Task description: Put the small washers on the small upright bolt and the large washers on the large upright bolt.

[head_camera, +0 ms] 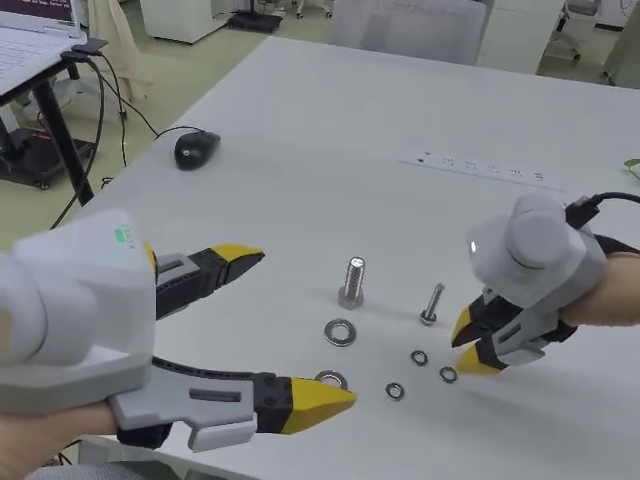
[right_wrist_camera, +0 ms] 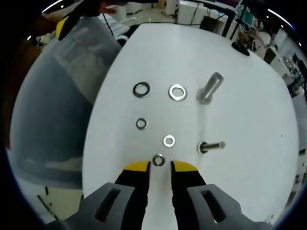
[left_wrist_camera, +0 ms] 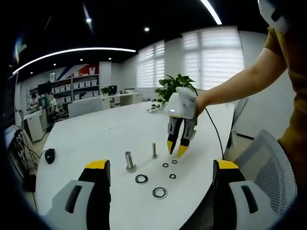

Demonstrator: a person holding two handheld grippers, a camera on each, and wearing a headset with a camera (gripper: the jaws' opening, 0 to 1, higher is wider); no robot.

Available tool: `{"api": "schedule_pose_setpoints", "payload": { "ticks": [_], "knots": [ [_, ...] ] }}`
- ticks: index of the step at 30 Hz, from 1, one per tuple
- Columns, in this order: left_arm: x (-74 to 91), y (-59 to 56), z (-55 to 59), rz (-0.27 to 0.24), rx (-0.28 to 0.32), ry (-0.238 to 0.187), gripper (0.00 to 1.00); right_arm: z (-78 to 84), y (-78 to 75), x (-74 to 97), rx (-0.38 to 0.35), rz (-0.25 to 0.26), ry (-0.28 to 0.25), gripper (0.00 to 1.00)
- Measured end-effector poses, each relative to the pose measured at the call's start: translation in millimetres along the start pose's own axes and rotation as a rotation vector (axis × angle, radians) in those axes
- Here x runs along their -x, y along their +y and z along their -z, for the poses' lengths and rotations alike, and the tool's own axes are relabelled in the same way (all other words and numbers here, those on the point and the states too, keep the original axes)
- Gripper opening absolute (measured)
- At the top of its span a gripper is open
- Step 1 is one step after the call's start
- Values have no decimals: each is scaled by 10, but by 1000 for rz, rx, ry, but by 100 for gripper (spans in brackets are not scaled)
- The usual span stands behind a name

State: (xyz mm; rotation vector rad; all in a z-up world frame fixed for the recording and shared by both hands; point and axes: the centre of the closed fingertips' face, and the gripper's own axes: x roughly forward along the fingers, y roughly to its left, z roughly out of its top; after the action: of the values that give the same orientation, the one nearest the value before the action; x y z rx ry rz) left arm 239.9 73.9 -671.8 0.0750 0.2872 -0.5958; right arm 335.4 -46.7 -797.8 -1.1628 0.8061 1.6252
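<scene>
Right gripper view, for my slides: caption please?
Right tool, slightly open, poised at a small washer near the small bolt and large bolt.

The lower yellow tip of the white left gripper with black jaws [head_camera: 307, 326] covers the near rim of a large flat steel washer [head_camera: 331, 379], and the gripper's body runs off the left and bottom edges of the head view. Whether the small steel washer [head_camera: 448, 374] touches the white right gripper [head_camera: 468, 352] cannot be told. The long white power strip [head_camera: 480, 167] has sockets too small to count. A pale laptop [head_camera: 25, 45] is cut by the top left corner.
</scene>
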Motion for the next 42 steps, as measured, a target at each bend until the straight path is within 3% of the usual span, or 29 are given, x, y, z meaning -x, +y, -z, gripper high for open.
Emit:
{"api": "schedule_pose_setpoints", "payload": {
  "ticks": [21,27,42],
  "knots": [
    [-20,-34,-54,22,1,-20,88,130,2,-260,-30,-11,56,18],
    [-18,-36,-63,21,1,-24,88,123,-16,-246,-28,-3,42,18],
    [-28,-46,-49,14,8,-31,88,115,-1,-248,-22,14,65,14]
  ]
}}
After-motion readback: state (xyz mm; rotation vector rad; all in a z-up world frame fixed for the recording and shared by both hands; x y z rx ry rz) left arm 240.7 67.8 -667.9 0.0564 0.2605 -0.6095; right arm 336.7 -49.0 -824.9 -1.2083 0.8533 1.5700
